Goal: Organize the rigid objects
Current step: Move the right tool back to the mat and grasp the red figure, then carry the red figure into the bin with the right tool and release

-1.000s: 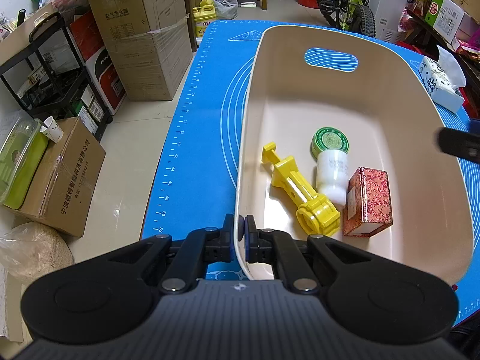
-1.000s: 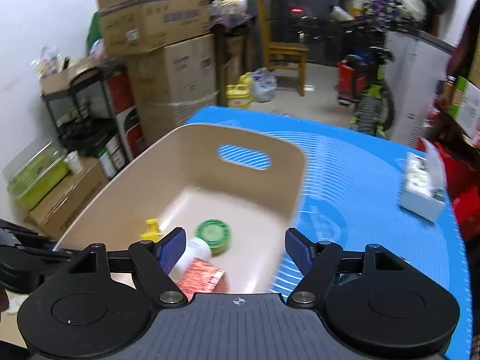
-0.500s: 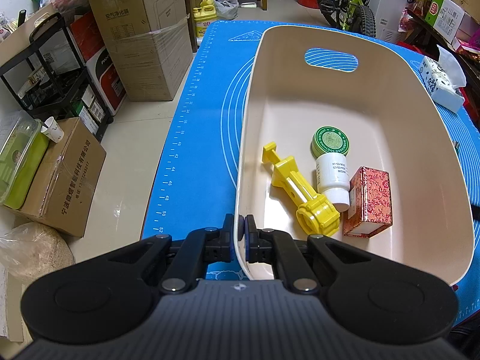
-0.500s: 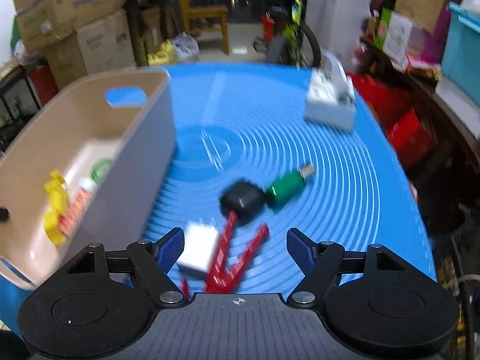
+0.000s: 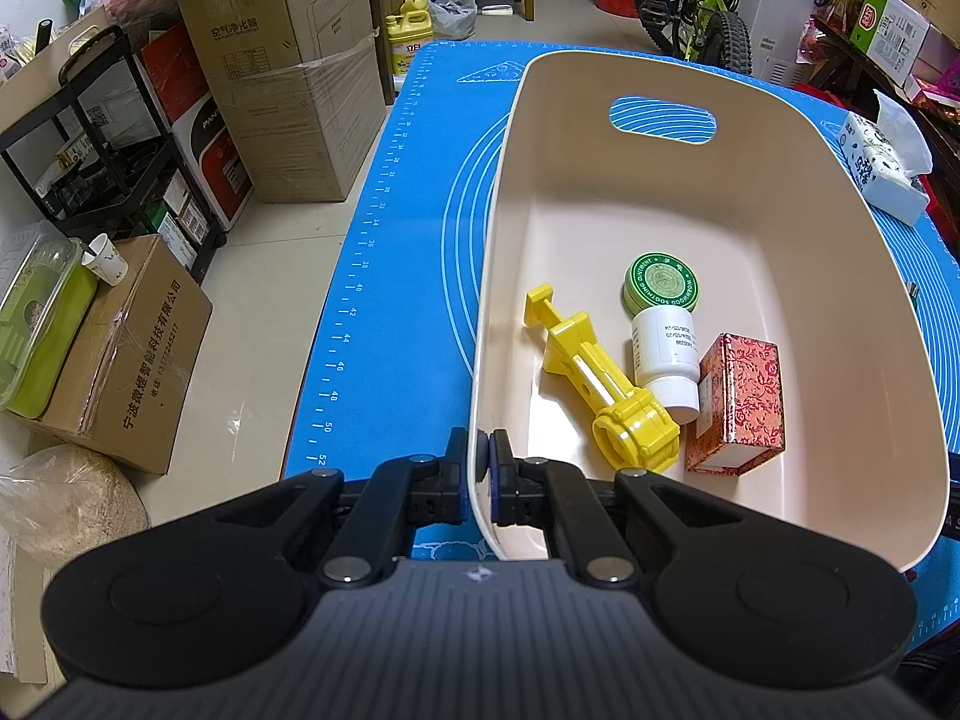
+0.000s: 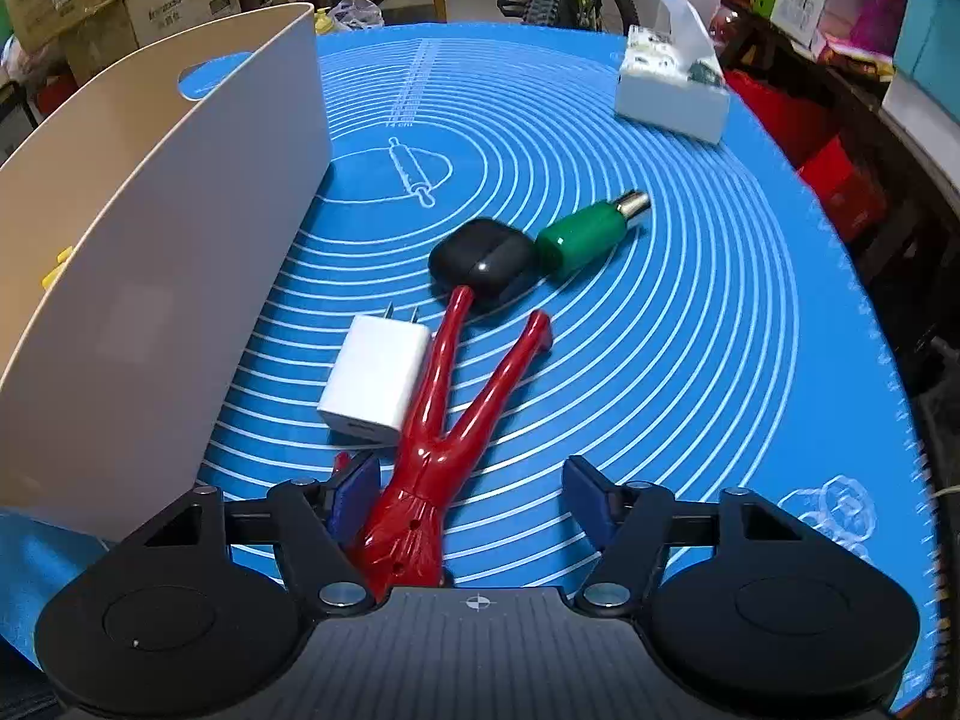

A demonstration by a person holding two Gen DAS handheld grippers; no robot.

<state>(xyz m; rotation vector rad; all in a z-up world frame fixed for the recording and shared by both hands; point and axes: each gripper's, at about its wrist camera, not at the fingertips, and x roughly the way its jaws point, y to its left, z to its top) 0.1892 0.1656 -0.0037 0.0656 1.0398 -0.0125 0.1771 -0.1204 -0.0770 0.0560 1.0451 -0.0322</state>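
Note:
My left gripper [image 5: 478, 468] is shut on the near rim of the beige bin [image 5: 798, 228]. In the bin lie a yellow plastic tool [image 5: 606, 384], a white bottle [image 5: 666, 354], a green tin [image 5: 660, 282] and a red patterned box [image 5: 741, 402]. My right gripper [image 6: 474, 501] is open low over the blue mat [image 6: 690, 312], with the body of a red figure [image 6: 444, 414] between its fingers. A white charger [image 6: 375, 381], a black earbud case [image 6: 483, 261] and a green cylinder [image 6: 579, 237] lie just beyond. The bin wall [image 6: 150, 276] stands to the left.
A tissue box [image 6: 672, 84] sits at the far right of the mat and also shows in the left wrist view [image 5: 882, 168]. Cardboard boxes [image 5: 288, 78], a black rack [image 5: 90, 144] and a bicycle [image 5: 702, 12] stand around the table.
My right gripper has swung right from over the bin and dropped low over the loose items on the mat, reaching the red figure. The left gripper has kept its hold on the bin rim.

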